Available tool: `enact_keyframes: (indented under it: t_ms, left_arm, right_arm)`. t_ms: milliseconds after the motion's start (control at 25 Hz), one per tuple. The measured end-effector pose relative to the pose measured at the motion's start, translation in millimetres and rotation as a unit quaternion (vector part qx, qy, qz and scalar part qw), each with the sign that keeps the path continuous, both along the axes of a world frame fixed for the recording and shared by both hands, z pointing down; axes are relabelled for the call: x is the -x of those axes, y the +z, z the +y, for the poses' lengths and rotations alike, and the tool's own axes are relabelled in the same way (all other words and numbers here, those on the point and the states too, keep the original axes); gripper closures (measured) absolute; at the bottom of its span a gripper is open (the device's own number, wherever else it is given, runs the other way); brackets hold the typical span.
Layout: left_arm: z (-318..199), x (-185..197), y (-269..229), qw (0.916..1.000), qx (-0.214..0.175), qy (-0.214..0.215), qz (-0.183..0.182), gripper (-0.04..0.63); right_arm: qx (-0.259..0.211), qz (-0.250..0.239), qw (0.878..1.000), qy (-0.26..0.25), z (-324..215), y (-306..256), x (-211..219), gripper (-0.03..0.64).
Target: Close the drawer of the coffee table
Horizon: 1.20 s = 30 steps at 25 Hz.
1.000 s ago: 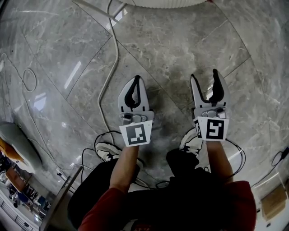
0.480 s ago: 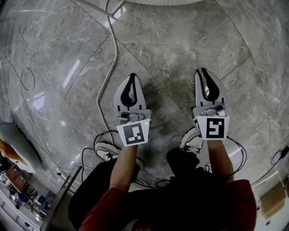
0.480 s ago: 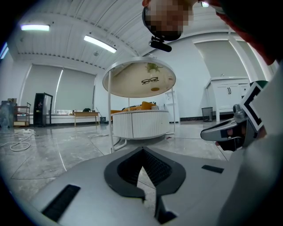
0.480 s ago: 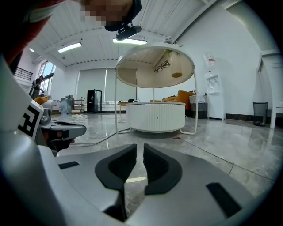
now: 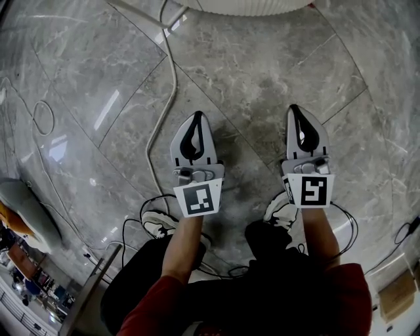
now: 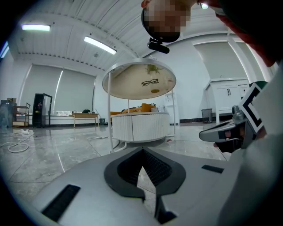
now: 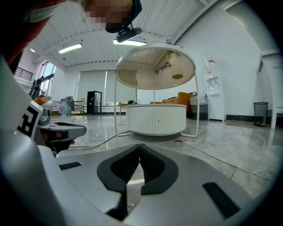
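Observation:
The coffee table is a white ribbed drum (image 7: 156, 119) under a round glass top (image 7: 154, 66) on thin white legs; it stands some way ahead on the marble floor. Only its rim (image 5: 243, 5) shows at the top edge of the head view. I cannot make out whether its drawer stands out. In the left gripper view the drum (image 6: 140, 127) has orange things on it. My left gripper (image 5: 195, 118) and right gripper (image 5: 294, 109) are held side by side above the floor, well short of the table. Both are shut with nothing between the jaws.
A pale cable (image 5: 164, 98) runs over the floor from the table toward the person's feet. A cable loop (image 5: 43, 117) lies at the left. The person's shoes (image 5: 157, 223) stand below the grippers. A white cabinet (image 6: 227, 95) and a bin (image 6: 208, 115) stand at the far wall.
The right gripper's jaws went from wide open to half closed to fully shut. The left gripper stayed shut. Both hands kept nearly still.

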<state>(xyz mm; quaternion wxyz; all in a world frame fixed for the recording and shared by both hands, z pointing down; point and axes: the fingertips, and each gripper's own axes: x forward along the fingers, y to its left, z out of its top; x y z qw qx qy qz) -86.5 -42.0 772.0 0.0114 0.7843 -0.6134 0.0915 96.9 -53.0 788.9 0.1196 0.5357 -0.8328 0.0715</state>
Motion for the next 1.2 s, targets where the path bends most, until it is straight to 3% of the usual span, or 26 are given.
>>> enact_keyframes:
  t_ms: [240, 400, 520, 720, 880, 1000, 1120, 1200]
  left_arm:
    - [-22.0, 2.9, -69.6, 0.9965, -0.063, 0.053, -0.012, 0.583]
    - [-33.7, 27.1, -166.1, 0.9931, -0.083, 0.078, -0.027, 0.583]
    - [-43.4, 41.0, -257.7, 0.9929, -0.091, 0.069, -0.034, 0.583]
    - [-44.7, 45.6, -427.2, 0.9955, -0.075, 0.052, -0.027, 0.583]
    - [-25.6, 48.0, -568.8, 0.9989, -0.035, 0.030, 0.006, 0.583]
    - [-24.3, 45.4, -674.5, 0.9983, -0.049, 0.029, -0.015, 0.583]
    - [-1.4, 47.0, -747.4, 0.9996, 0.014, 0.013, -0.022, 0.583]
    - [13.8, 49.8, -794.4, 0.9996, 0.028, 0.006, -0.010, 0.583]
  right_arm:
    - [-0.020, -0.001, 1.000, 0.014, -9.1, -52.2, 6.8, 0.595]
    - [-0.018, -0.002, 1.000, 0.020, -9.1, -147.6, 20.3, 0.595]
    - [-0.006, 0.004, 1.000, 0.018, -4.9, -241.2, 29.4, 0.594]
    - [0.003, -0.004, 1.000, 0.017, -6.7, -418.4, 35.9, 0.594]
    - [0.001, -0.003, 1.000, 0.014, -7.1, -562.6, 33.5, 0.594]
    - [-0.027, -0.011, 0.999, 0.018, -22.2, -661.2, 26.9, 0.594]
    - [-0.043, -0.023, 0.998, 0.026, -15.1, -753.1, 19.8, 0.594]
    - [-0.057, -0.029, 0.998, 0.026, -6.7, -806.1, 19.4, 0.594]
